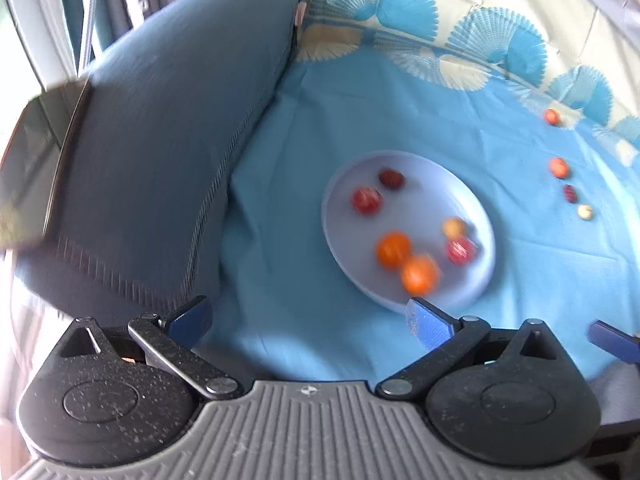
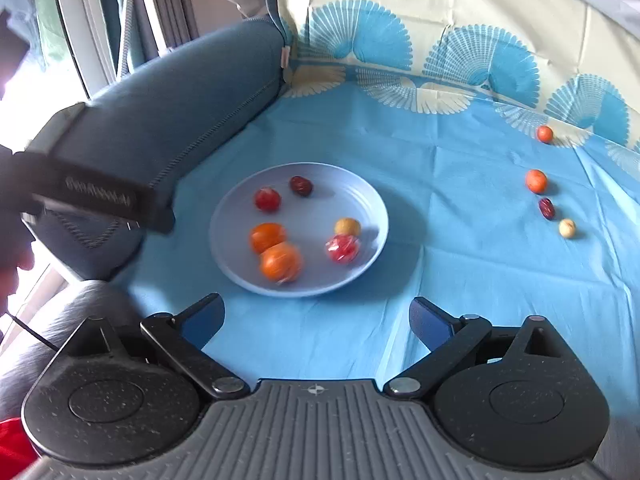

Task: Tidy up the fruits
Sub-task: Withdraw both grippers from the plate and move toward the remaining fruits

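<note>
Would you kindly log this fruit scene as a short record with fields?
surface: blue cloth
plate: holds six fruits, among them two oranges that touch
loose fruits: four in a row on the cloth at right, from the far red one to the near pale one
left tool: open, empty
right tool: open, empty

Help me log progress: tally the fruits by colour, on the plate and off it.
Counted in the right wrist view, plate and cloth together:
Orange: 4
Red: 2
Dark red: 2
Pale yellow: 2
Total: 10 (6 on, 4 off)
</note>
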Demonstrator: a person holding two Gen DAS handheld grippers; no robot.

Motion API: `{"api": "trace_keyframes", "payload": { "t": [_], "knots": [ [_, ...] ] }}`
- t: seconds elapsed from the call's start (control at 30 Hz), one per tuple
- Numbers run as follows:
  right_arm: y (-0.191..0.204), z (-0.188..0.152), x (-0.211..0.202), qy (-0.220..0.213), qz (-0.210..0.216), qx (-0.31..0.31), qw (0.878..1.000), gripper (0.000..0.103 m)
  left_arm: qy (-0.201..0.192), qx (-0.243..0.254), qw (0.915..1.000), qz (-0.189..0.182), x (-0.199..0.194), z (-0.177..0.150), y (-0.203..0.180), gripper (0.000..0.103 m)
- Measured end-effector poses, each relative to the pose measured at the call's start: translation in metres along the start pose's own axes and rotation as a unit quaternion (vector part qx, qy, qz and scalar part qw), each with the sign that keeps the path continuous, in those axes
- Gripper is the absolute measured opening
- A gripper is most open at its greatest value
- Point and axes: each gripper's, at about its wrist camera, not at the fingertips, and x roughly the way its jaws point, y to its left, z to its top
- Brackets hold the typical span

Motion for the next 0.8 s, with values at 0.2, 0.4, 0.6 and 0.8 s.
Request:
{"api": "trace_keyframes", "payload": {
  "t": [0.2,0.4,0.6,0.8],
  "knots": [
    [0.017,-0.013,-0.055,-0.053,-0.007,-0.013,0.998,0.102,-0.040,0.019,0.9990,-0.002,-0.051,-0.034,-0.010,0.103],
    [0.029,-0.022,-0.098,-0.096,-0.013,-0.033,0.995,0.102,-0.088,0.029,0.9957,0.002,-0.088,-0.053,-0.019,0.103],
    [0.035,-0.030,-0.125,-0.122,-0.018,-0.049,0.991,0.102,-0.105,0.035,0.9939,0.001,-0.112,-0.070,-0.025,0.103],
    [0.038,-0.034,-0.140,-0.136,-0.024,-0.048,0.989,0.102,-0.123,0.047,0.9912,0.004,-0.126,-0.076,-0.027,0.103]
  ]
}}
